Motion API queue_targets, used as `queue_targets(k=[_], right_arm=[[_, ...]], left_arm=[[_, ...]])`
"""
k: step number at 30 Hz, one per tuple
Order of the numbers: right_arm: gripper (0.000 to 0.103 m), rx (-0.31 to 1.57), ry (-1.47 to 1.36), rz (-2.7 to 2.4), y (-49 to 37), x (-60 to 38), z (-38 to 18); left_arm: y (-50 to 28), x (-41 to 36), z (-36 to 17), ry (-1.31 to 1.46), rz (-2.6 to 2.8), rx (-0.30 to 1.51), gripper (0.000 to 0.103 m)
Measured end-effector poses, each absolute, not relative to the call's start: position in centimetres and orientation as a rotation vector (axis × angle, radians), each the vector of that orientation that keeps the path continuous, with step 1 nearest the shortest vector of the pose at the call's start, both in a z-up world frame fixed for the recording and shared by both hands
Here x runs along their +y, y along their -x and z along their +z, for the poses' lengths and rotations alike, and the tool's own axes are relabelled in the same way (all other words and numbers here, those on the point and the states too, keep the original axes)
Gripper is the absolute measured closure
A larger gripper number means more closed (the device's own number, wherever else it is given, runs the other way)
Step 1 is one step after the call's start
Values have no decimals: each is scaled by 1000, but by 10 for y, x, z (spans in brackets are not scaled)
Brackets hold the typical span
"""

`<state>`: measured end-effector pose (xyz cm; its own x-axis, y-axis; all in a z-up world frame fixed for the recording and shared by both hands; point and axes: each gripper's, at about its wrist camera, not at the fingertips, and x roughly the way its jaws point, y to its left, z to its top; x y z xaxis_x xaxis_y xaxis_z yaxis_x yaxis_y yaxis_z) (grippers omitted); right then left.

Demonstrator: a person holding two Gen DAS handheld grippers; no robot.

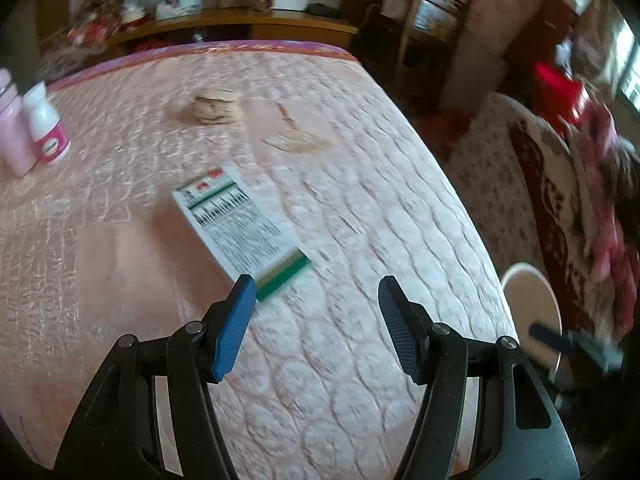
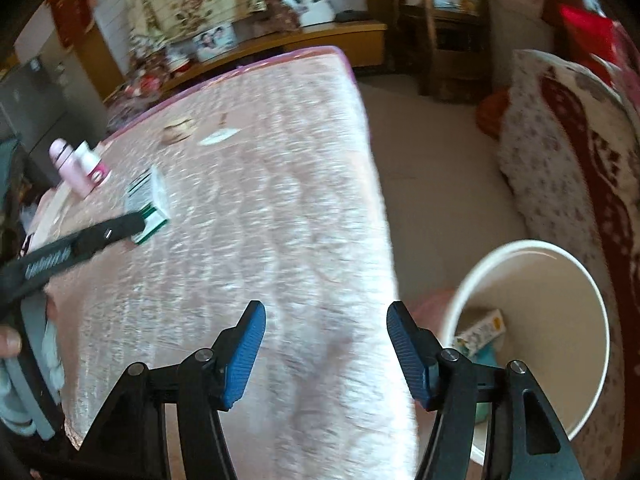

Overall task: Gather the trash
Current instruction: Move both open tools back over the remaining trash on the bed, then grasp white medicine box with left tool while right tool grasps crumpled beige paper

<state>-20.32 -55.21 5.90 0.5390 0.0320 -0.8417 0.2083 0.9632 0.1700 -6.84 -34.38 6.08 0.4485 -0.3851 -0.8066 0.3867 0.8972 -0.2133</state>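
A flat white and green carton (image 1: 240,232) lies on the pink table (image 1: 360,208). My left gripper (image 1: 316,300) is open and empty, its left fingertip just short of the carton's near end. The carton also shows in the right wrist view (image 2: 150,204), with the left gripper's arm (image 2: 80,244) reaching to it. A crumpled brown wad (image 1: 214,106) and a flat brown paper scrap (image 1: 298,138) lie farther back. My right gripper (image 2: 326,320) is open and empty over the table's right edge. A white bin (image 2: 532,320) stands on the floor to its right, with a small box inside (image 2: 482,330).
A pink bottle (image 1: 12,132) and a white bottle with a pink label (image 1: 48,128) stand at the table's left. A patterned sofa (image 2: 568,152) runs along the right. A wooden shelf (image 1: 240,24) with clutter lies behind the table.
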Motion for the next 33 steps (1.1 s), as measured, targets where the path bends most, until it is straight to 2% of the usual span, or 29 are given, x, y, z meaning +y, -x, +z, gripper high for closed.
queue_targets(k=[6, 21, 33], right_arm=[[42, 1007, -249, -74, 198, -539, 56], [41, 1029, -262, -33, 170, -534, 43], [41, 1020, -213, 53, 114, -488, 39]], left_arm=[[31, -332, 52, 87, -359, 1035, 41], [-5, -339, 28, 57, -275, 1083, 36], [-4, -283, 37, 41, -310, 1037, 43]])
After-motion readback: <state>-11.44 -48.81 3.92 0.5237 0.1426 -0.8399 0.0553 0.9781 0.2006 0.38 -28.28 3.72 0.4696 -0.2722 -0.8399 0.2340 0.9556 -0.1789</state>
